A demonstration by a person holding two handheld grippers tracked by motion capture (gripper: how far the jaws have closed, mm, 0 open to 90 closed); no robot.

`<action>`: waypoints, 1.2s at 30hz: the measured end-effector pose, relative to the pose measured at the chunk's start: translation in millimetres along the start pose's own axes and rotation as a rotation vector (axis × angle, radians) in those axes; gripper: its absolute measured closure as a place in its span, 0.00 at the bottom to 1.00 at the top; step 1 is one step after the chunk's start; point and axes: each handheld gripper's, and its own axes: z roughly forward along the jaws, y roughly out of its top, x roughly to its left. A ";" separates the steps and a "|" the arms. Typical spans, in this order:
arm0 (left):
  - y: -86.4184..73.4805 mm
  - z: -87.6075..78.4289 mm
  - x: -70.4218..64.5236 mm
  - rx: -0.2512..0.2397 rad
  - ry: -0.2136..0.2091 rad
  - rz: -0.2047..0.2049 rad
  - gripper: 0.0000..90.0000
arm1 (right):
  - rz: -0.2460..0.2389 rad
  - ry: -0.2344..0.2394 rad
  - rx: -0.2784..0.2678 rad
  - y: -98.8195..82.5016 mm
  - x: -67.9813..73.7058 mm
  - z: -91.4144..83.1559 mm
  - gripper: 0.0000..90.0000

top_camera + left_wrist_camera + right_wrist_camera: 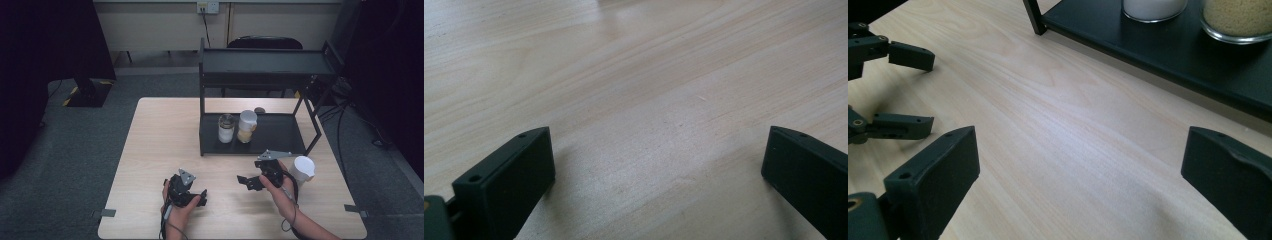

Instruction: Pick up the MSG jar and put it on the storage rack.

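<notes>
On the wooden table [160, 150], my left gripper [202, 197] rests near the front edge, held in a hand. Its jaws stand wide apart over bare wood, so my left gripper [659, 165] is open and holds nothing. To its right, my right gripper [245, 182] points left toward it. Seen along its own jaws, my right gripper [1078, 170] is open too, with only tabletop between them. The left gripper's two black fingers [910, 55] show at the left edge of the right gripper view.
A black two-level rack [260, 142] stands at the table's back. Its lower shelf [1168, 50] holds a jar of white powder [226, 128] and a white-lidded jar of tan grains [247, 126]. A white container [303, 168] stands by my right hand. A small dark lump [259, 110] lies behind the rack.
</notes>
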 end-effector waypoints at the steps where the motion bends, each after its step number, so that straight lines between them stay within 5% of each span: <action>1: 0.0 0.0 0.0 0.000 0.000 0.000 0.00 | 0.000 0.000 -0.001 -1.4 -0.4 -1.1 0.01; 36: 0.0 0.0 0.0 0.000 0.000 0.000 0.00 | 0.045 0.086 0.025 -31.0 -21.7 -25.1 0.01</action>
